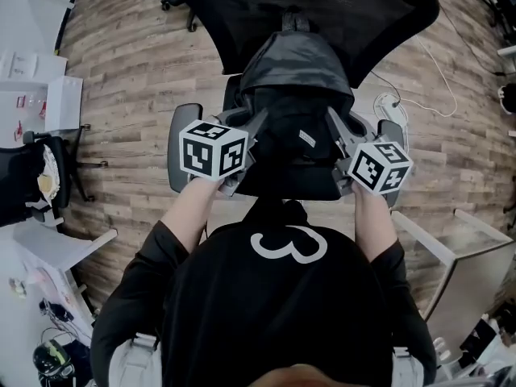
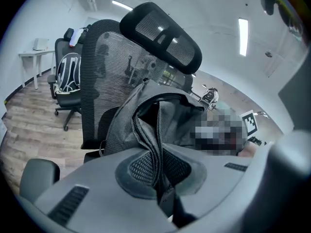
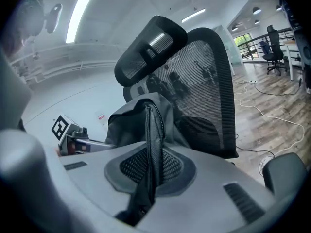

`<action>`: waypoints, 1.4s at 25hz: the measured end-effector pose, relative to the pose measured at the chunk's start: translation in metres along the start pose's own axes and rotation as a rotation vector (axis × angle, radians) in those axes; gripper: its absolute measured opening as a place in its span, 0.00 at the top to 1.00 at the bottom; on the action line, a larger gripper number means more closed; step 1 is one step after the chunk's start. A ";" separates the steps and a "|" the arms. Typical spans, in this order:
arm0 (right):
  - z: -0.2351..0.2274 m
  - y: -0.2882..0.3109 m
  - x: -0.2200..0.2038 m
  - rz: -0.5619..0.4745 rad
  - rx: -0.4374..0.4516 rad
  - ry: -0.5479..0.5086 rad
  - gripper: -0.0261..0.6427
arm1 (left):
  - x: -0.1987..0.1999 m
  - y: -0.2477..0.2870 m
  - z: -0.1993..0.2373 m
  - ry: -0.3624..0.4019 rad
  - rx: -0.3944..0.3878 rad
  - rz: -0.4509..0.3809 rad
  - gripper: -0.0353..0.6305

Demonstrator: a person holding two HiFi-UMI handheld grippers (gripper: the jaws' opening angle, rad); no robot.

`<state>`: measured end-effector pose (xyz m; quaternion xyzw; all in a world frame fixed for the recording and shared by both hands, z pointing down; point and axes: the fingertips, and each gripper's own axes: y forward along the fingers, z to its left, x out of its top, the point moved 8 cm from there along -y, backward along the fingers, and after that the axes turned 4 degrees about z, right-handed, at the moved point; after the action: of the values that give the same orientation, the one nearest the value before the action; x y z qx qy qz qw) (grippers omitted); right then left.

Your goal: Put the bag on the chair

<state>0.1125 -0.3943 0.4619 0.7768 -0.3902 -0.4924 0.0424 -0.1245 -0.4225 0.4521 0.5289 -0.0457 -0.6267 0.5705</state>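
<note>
Over the black mesh office chair [image 1: 322, 6], my left gripper [image 1: 255, 126] and right gripper [image 1: 335, 129] each pinch the black fabric bag [image 1: 294, 107]; setting down and releasing remain.

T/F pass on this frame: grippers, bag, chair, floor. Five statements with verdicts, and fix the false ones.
1. The left gripper is shut on a fold of the bag. True.
2. The right gripper is open and empty. False: it is also shut on bag fabric.
3. The chair has a mesh backrest. True.
4. The bag is bright red. False: it is dark grey to black.
5. The floor is carpeted. False: it is wood planking.
</note>
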 end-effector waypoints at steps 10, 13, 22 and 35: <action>-0.027 0.030 -0.004 0.002 -0.057 0.047 0.90 | 0.008 0.039 0.028 0.007 -0.016 0.005 0.91; -0.033 0.038 -0.007 -0.002 -0.070 0.044 0.90 | 0.008 0.048 0.036 0.006 -0.023 0.006 0.91; -0.038 0.060 -0.006 0.030 -0.084 0.041 0.90 | 0.006 0.060 0.059 -0.047 -0.043 -0.005 0.91; -0.048 0.066 -0.012 0.025 -0.055 0.077 0.90 | 0.006 0.074 0.072 -0.039 -0.114 0.034 0.91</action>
<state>0.1108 -0.4475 0.5253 0.7889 -0.3842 -0.4721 0.0846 -0.1259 -0.4923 0.5285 0.4825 -0.0302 -0.6285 0.6093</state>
